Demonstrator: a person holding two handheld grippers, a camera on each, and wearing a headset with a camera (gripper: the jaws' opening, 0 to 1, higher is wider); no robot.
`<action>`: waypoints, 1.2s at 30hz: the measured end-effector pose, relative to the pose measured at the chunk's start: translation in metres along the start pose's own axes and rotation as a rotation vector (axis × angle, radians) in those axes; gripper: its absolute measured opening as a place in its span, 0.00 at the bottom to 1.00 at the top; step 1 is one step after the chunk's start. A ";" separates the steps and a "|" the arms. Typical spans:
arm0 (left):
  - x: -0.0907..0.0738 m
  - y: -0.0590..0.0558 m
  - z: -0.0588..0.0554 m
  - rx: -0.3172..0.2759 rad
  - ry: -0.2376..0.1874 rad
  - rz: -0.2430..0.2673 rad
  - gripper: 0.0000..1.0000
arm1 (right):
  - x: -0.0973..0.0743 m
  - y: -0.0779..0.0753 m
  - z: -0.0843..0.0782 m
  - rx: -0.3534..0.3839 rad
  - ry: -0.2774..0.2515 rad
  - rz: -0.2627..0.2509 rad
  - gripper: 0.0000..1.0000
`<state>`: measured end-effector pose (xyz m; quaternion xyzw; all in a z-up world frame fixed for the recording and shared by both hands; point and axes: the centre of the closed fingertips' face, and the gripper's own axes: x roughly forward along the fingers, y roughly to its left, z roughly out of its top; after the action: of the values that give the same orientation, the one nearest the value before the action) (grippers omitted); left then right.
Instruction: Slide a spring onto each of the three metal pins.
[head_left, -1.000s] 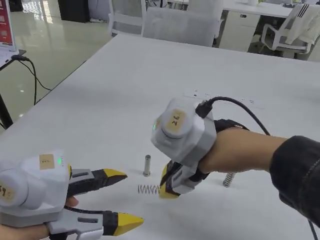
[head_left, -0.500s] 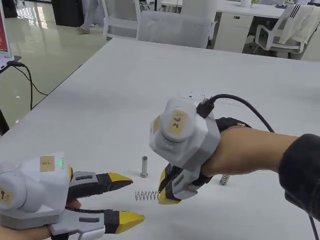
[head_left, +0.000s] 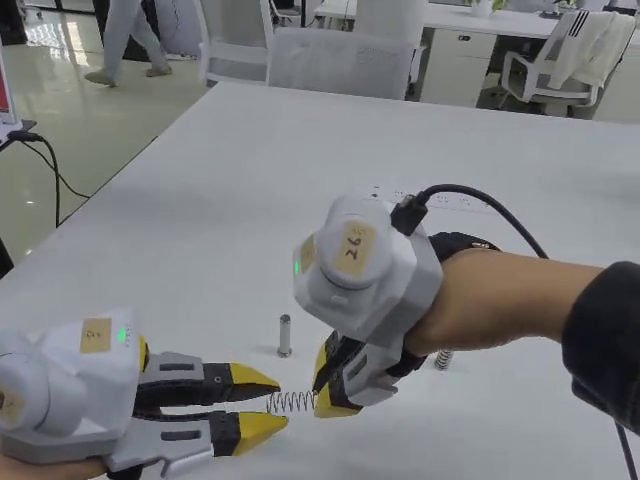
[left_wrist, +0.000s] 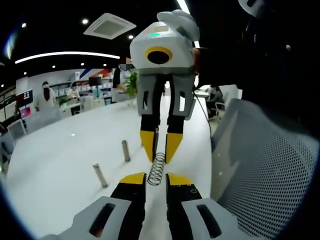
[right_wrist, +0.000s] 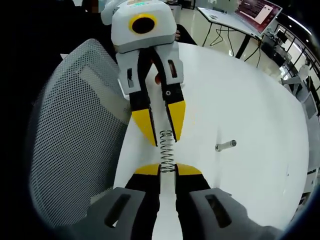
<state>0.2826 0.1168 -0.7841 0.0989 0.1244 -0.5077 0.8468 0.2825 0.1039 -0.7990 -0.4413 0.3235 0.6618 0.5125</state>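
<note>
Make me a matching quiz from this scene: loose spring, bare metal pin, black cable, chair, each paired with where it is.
Things:
1 loose spring
2 bare metal pin
3 black cable
4 chair

Places:
A beyond the far edge of the table
B plugged into the housing above the right tongs
C one end in the right tongs, the other between the open jaws of the left tongs
D standing upright on the table with nothing on it

Pairs: 1-C, 2-D, 3-B, 4-A
</note>
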 end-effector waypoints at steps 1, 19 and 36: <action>0.000 -0.001 0.000 0.006 0.001 -0.001 0.04 | 0.000 0.001 0.000 -0.002 0.002 0.002 0.08; 0.000 -0.004 0.000 0.034 0.004 -0.020 0.02 | 0.001 0.000 -0.002 0.007 -0.009 0.002 0.10; -0.001 -0.005 0.013 0.040 -0.034 -0.020 0.02 | 0.007 0.002 -0.008 0.026 -0.005 0.019 0.09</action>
<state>0.2795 0.1111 -0.7714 0.1059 0.1010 -0.5200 0.8415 0.2823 0.0989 -0.8092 -0.4300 0.3350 0.6634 0.5126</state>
